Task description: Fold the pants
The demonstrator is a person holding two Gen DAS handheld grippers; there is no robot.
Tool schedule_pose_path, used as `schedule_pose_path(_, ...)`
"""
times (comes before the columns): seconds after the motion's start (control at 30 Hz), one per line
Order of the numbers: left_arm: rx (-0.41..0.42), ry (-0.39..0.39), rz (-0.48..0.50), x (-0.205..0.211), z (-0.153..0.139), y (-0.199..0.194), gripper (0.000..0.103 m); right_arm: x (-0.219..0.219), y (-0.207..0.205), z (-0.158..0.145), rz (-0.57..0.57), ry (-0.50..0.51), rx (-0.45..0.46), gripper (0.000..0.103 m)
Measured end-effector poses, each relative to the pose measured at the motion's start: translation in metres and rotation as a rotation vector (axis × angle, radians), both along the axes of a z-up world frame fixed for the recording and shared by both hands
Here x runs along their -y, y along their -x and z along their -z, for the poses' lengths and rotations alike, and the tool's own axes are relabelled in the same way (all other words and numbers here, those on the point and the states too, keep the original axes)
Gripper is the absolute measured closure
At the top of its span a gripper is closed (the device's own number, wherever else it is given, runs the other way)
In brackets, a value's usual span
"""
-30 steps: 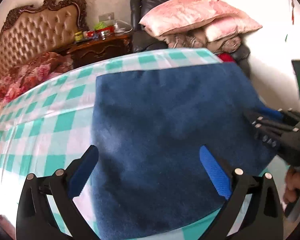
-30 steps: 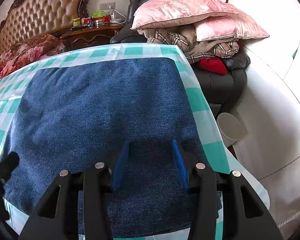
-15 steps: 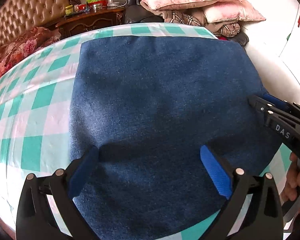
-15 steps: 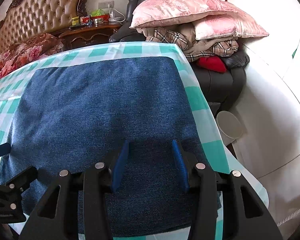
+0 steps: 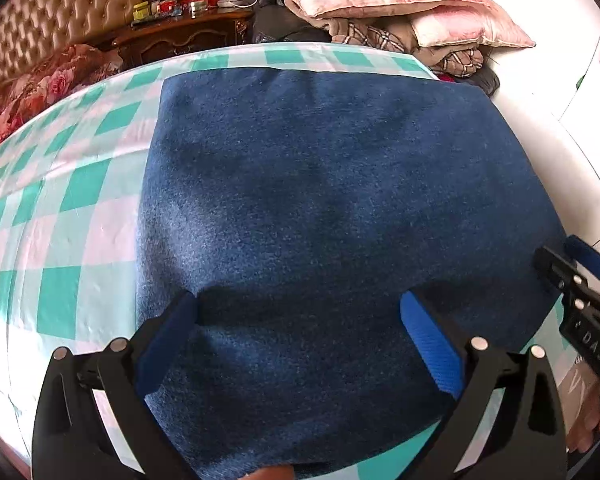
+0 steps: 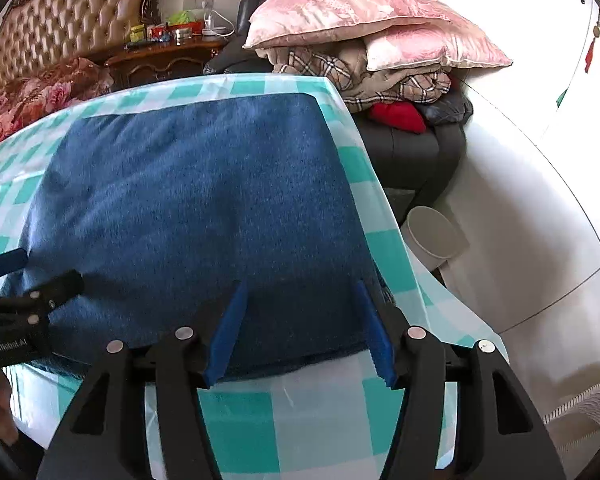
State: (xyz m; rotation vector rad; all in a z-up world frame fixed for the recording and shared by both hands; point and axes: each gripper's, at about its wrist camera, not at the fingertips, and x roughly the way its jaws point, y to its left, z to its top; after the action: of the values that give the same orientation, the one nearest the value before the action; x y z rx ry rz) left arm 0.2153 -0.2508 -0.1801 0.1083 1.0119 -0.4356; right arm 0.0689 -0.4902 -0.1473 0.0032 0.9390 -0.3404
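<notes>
Pillows and blankets on chair beyond pants.

Right gripper body, seen beside the folded blue pants: white letters "DAS", the rest cut off at the frame edge.
Left gripper body, at the pants' left edge: white lettering "GenRobot.AI".
Boxes on the nightstand beyond the pants: print too small to read.
</notes>
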Motion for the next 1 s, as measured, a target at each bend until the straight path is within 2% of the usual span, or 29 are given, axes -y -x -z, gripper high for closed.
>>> schedule_pose_path(0.23, -0.045, -0.018, 0.035, 0.001, -0.001, -0.006, 0.001, 0.0, 0.003, 0.004, 0.015, 0.007, -0.031, 0.042)
schedule_pose_path(0.33, -0.064, -0.029, 0.031, 0.003, -0.004, -0.007, 0.001, 0.001, 0.004, 0.007, 0.03, 0.009, -0.038, 0.035)
schedule_pose_path(0.37, -0.056, -0.04, 0.04, 0.004, -0.005, -0.004, 0.001, 0.002, 0.005, 0.007, 0.04, 0.011, -0.042, 0.029)
schedule_pose_path(0.4, -0.05, -0.041, 0.042, 0.004, -0.007, -0.002, 0.001, 0.004, 0.006, 0.008, 0.055, 0.01, -0.049, 0.028)
schedule_pose_path(0.5, -0.015, -0.02, 0.06, 0.0, -0.014, 0.01, 0.002, 0.009, 0.013, 0.009, 0.07, -0.029, -0.052, 0.028)
schedule_pose_path(0.6, 0.023, -0.046, 0.064, -0.002, -0.02, 0.023, 0.002, 0.006, 0.019, 0.009, 0.08, -0.013, -0.06, 0.028)
schedule_pose_path(0.7, 0.049, -0.033, 0.075, -0.006, -0.03, 0.04, 0.002, 0.004, 0.027, 0.005, 0.097, -0.007, -0.059, 0.028)
schedule_pose_path(0.87, 0.091, -0.011, 0.097, -0.012, -0.048, 0.064, 0.002, 0.006, 0.055, -0.007, 0.146, -0.051, -0.029, 0.028)
schedule_pose_path(1.0, 0.127, 0.009, 0.097, -0.016, -0.065, 0.073, 0.002, -0.001, 0.074, -0.023, 0.16, -0.042, 0.007, 0.028)
